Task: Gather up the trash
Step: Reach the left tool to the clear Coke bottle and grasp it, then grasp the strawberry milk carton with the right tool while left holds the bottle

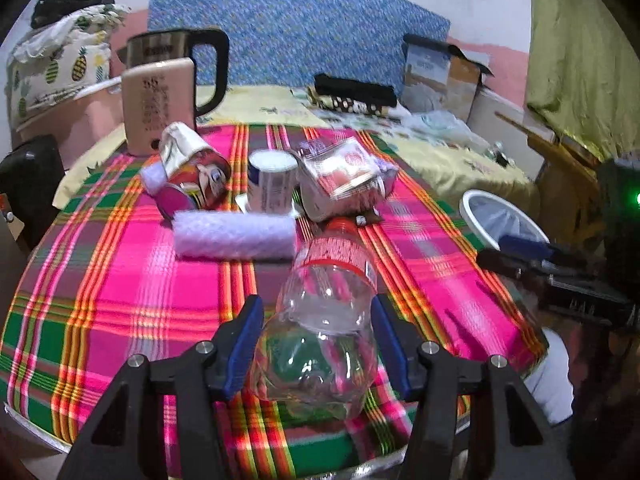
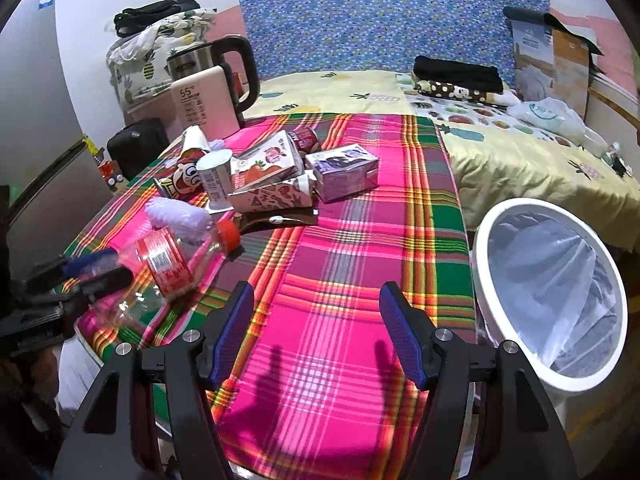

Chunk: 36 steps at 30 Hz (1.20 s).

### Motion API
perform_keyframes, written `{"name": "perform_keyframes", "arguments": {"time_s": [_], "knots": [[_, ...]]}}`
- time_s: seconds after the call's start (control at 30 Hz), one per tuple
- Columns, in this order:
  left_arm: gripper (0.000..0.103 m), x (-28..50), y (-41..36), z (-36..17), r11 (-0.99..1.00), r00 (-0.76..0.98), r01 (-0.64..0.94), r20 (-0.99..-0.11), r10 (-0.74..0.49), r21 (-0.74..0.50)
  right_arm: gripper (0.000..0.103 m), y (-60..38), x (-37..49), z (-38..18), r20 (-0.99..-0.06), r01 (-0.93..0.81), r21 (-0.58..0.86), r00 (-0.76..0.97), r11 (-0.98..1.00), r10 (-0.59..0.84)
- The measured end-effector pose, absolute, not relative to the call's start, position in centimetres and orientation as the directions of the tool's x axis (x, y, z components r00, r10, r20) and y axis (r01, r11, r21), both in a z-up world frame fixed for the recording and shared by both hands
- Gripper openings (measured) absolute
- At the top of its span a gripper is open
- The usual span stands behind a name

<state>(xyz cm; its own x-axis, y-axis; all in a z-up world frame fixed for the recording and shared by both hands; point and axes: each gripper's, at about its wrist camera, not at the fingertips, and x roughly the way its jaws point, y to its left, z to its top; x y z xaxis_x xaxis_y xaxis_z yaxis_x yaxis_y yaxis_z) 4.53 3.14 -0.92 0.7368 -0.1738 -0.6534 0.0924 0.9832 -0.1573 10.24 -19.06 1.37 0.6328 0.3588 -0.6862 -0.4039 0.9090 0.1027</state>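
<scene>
The number "55" is printed at the top of a pink box (image 2: 204, 100), far beyond the right gripper's jaws, left of them. Other labels are too blurred to read.

Bin (image 1: 476, 216) half behind right gripper (image 1: 520, 250); bottle (image 1: 324, 320) label print blurred

A table with trash on it, a bin at its right side, a bed behind.

On the table (image 2: 360, 240) we see a bottle (image 1: 324, 320) lying near the front edge, its cap end pointing away, its body between the fingers of the left gripper (image 1: 316, 344). Just behind the bottle lies a roll (image 1: 234, 236). Behind the roll we find a cup (image 1: 270, 182), a can (image 1: 200, 172) to the left of it and cartons (image 1: 344, 178) to the right. A kettle (image 1: 176, 84) stands at the far left corner. The bin (image 2: 548, 292) stands beside the table's right edge, and the bed (image 2: 520, 152) lies behind both. The right gripper (image 2: 316, 332) hangs over bare cloth, between bottle and bin.
</scene>
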Motion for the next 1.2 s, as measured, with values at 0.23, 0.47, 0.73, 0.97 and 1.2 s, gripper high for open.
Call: {"name": "perform_keyframes", "arguments": {"time_s": [0.23,0.47,0.73,0.97,1.2], "knots": [[0.074,5.6,2.2,-0.9,0.984,0.701,0.14,-0.692,-0.174,-0.106,0.067,-19.0,10.1,1.4,-0.685,-0.402,0.099,0.636,0.91,0.355],[0.073,8.1,1.0,-1.4,0.98,0.632,0.18,-0.754,-0.18,-0.083,0.067,-19.0,10.5,1.4,-0.687,-0.393,0.096,0.638,0.914,0.347],[0.064,6.8,1.8,-0.8,0.977,0.67,0.171,-0.712,-0.211,-0.129,0.067,-18.3,11.9,1.9,-0.677,-0.418,0.095,0.639,0.904,0.366],[0.064,5.5,4.2,1.0,0.979,0.742,0.113,-0.64,-0.198,-0.173,0.067,-16.7,14.2,1.9,-0.671,-0.46,0.108,0.62,0.881,0.406],[0.064,5.5,6.5,1.4,0.976,0.773,0.065,-0.608,-0.181,-0.207,0.067,-15.0,17.5,1.8,-0.682,-0.494,0.138,0.581,0.858,0.444]]}}
